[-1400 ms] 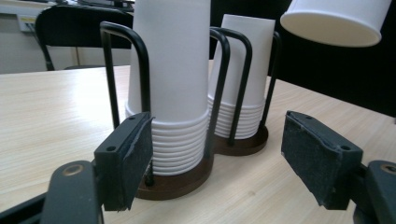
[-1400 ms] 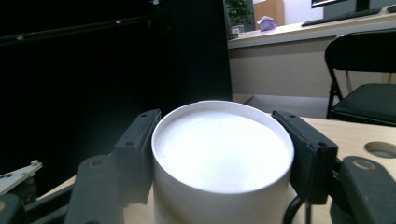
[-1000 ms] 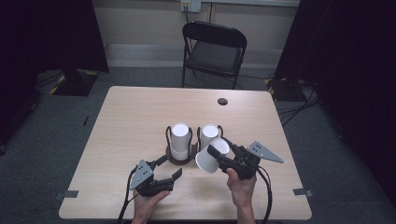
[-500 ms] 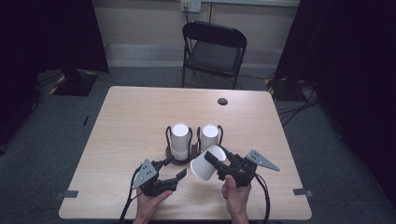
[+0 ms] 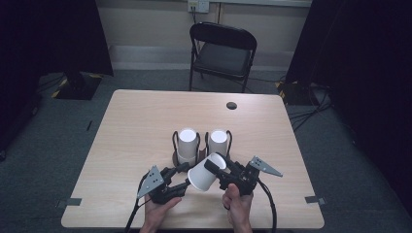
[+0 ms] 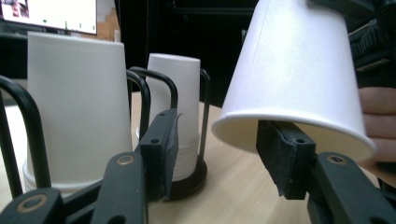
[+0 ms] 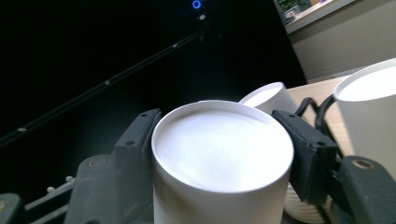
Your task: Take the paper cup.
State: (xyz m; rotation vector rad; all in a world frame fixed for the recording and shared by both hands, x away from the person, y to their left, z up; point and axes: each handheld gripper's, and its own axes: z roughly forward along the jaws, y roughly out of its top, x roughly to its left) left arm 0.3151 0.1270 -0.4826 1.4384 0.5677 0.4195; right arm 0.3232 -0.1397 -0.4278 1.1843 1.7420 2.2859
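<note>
High view shows the right gripper point(image 5: 214, 171) clamped on a tilted paper cup point(image 5: 203, 175) just before the cup holder point(image 5: 201, 145), so the left gripper point(image 5: 183, 175), jaws spread at its rim, should probably close gently to avoid crushing it.

Matt white paper cup point(image 5: 203, 176), wooden table point(image 5: 145, 121)

Right gripper point(image 5: 214, 168) clamping tilted paper cup point(image 5: 203, 175), left gripper point(image 5: 182, 175) beside it, cup holder point(image 5: 201, 145) behind
</note>
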